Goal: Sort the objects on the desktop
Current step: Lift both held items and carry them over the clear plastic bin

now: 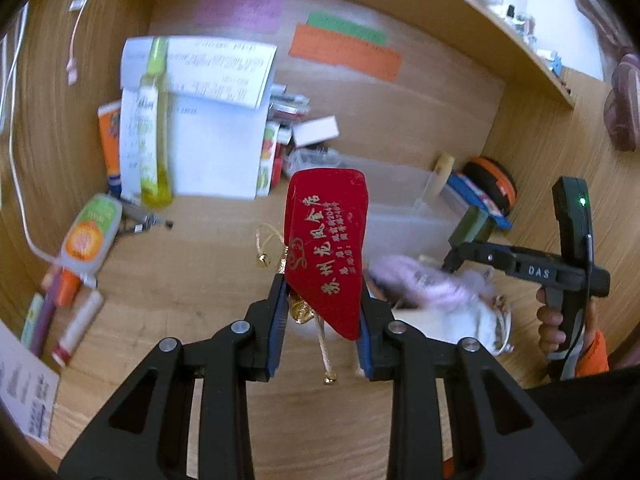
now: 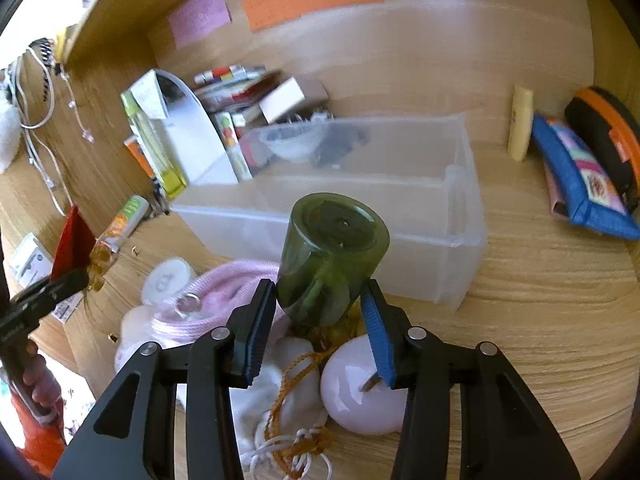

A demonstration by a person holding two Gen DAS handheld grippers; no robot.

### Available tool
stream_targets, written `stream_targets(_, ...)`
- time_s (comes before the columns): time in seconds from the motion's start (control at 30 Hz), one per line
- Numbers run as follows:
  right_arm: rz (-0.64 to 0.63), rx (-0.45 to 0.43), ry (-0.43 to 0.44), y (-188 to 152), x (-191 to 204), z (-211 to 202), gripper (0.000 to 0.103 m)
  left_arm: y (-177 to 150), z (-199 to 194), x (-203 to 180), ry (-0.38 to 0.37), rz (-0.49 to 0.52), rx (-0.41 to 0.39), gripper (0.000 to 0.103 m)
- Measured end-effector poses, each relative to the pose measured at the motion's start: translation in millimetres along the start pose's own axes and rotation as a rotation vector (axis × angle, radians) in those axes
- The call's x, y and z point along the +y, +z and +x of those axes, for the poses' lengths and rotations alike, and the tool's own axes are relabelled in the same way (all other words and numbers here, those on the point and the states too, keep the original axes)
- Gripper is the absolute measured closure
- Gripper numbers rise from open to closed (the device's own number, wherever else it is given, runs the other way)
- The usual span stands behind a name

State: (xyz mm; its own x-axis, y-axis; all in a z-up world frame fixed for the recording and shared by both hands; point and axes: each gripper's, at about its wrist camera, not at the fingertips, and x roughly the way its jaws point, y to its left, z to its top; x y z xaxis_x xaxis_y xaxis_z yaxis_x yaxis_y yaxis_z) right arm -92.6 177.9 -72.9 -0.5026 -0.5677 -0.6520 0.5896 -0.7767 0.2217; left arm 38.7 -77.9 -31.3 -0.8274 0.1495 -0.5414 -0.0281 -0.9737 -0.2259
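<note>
The left claw [image 1: 322, 312] is clenched on a red pouch [image 1: 326, 252], lifted off the counter [image 1: 192, 264], gold cord and bells dangling below it. The right claw [image 2: 318, 326] grasps a green jar [image 2: 332, 256], tilted with its base toward the camera, just in front of a clear bin [image 2: 460, 220]. Beneath lie a pink cord [image 2: 216, 300] and a pale egg-shaped thing [image 2: 356, 396].

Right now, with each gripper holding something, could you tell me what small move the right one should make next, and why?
Probably carry the green bottle forward over the clear bin just behind it. The right gripper already clamps the bottle above the clutter, and the bin's near compartment looks empty.
</note>
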Motion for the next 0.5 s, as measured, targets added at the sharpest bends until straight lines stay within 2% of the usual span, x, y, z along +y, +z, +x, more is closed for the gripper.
stream_targets(0.17,-0.023,-0.067,-0.017,9.7,0.7,-25.6,0.063,20.8,0.9,-13.9,-0.013,0.036,-0.03,0.073)
stream_targets(0.5,-0.033,-0.145,-0.039,39.0,-7.9,-56.4,0.062,59.7,22.6,-34.8,-0.007,0.07,-0.022,0.073)
